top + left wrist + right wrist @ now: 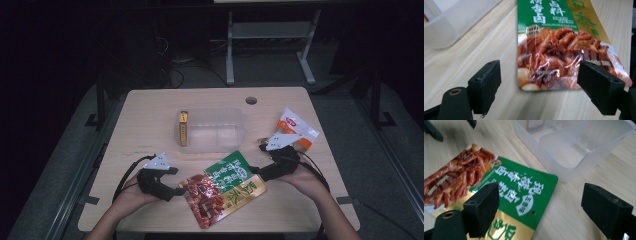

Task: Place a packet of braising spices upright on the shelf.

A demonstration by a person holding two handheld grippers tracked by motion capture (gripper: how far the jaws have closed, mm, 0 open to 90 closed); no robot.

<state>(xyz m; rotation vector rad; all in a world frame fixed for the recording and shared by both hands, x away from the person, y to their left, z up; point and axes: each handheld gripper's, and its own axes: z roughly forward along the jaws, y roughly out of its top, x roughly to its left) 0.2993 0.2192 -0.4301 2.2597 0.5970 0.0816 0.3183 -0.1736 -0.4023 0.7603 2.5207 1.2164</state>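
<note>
Left gripper [539, 90] agape; green packet [564, 42] (Chinese print) between jaws.

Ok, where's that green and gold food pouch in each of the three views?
High view: green and gold pouch lies bottom centre, between the grippers.
Left gripper view: its meat-picture end at upper centre-right.
Right gripper view: its green end at left-centre.
Shared landmark: the clear plastic container.

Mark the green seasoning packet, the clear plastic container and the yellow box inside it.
green seasoning packet [227, 187], high view, centre of its face
clear plastic container [240, 117], high view, far right rim
yellow box [183, 128], high view, its top side
</note>
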